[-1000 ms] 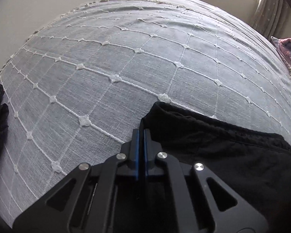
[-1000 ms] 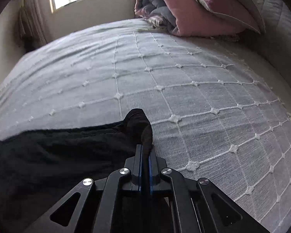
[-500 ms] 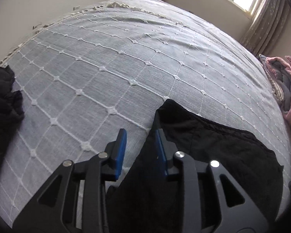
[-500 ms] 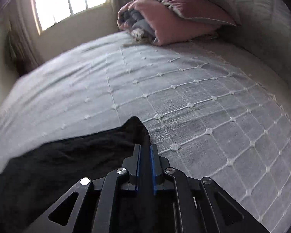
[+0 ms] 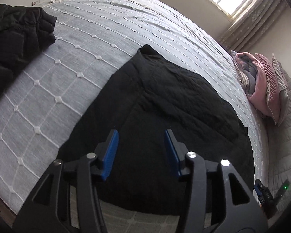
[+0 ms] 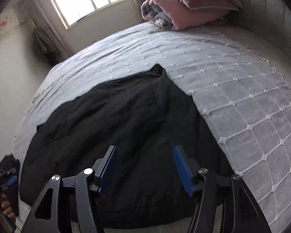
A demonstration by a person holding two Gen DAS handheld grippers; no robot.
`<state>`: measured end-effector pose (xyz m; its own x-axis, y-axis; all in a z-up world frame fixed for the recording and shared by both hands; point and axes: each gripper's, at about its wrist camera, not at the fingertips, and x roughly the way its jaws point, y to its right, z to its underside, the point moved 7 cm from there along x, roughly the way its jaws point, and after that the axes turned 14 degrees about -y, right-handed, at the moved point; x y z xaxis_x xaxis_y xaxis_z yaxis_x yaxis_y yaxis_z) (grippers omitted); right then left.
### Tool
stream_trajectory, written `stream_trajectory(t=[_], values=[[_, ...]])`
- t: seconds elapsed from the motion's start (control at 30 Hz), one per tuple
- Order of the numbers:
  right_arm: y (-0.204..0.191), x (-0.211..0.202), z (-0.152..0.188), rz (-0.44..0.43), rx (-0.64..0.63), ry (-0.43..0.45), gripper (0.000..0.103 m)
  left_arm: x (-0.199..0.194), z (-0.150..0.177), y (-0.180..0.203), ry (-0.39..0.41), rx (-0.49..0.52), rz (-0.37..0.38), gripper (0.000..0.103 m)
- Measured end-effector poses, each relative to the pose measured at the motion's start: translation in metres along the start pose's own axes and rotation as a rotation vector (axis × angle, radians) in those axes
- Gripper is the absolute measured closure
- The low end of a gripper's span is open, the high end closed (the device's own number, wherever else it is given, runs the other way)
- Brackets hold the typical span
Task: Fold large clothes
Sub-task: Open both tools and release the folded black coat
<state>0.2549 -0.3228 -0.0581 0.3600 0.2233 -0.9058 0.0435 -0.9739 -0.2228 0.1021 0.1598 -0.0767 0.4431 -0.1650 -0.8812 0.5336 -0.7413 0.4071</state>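
Both grippers' fingers just opened, releasing black garment.

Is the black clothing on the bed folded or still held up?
Folded, lying flat. The black garment rests on the grey bedspread with a doubled layer showing; both grippers have just been opening, with nothing between their pads.

The black garment is matt, softly creased cloth lying on a bed covered in grey woven fabric stitched with raised white cord and knots, while each claw, left and right, is matt black plastic with blue ribbed pads and shiny metal pins.
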Motion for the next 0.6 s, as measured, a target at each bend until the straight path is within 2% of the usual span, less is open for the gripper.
stream_trajectory(t=[0.03, 0.07, 0.13, 0.2, 0.27, 0.3, 0.47, 0.6], values=[[0.004, 0.011, 0.008, 0.019, -0.015, -0.037, 0.044, 0.005, 0.005, -0.004, -0.004, -0.007, -0.013, 0.052], [0.005, 0.018, 0.014, 0.054, -0.027, -0.064, 0.050, 0.011, 0.009, -0.012, -0.002, -0.024, -0.041, 0.053], [0.013, 0.025, 0.012, 0.118, -0.056, -0.064, 0.061, 0.025, 0.009, -0.026, 0.010, -0.016, -0.120, 0.055], [0.022, 0.031, 0.012, 0.094, -0.044, -0.084, 0.063, 0.033, 0.005, -0.029, -0.013, 0.041, -0.172, 0.057], [0.033, 0.042, 0.014, 0.064, -0.007, -0.123, 0.074, 0.037, 0.001, -0.033, -0.002, 0.060, -0.198, 0.057], [0.036, 0.045, 0.013, 0.056, 0.002, -0.126, 0.076, 0.043, 0.000, -0.035, -0.010, 0.057, -0.205, 0.057], [0.038, 0.051, 0.010, 0.045, 0.011, -0.131, 0.077, 0.045, 0.001, -0.037, 0.004, 0.063, -0.234, 0.057], [0.021, 0.021, 0.010, 0.107, -0.022, -0.050, 0.073, 0.026, 0.001, -0.029, 0.065, 0.053, -0.268, 0.057]])
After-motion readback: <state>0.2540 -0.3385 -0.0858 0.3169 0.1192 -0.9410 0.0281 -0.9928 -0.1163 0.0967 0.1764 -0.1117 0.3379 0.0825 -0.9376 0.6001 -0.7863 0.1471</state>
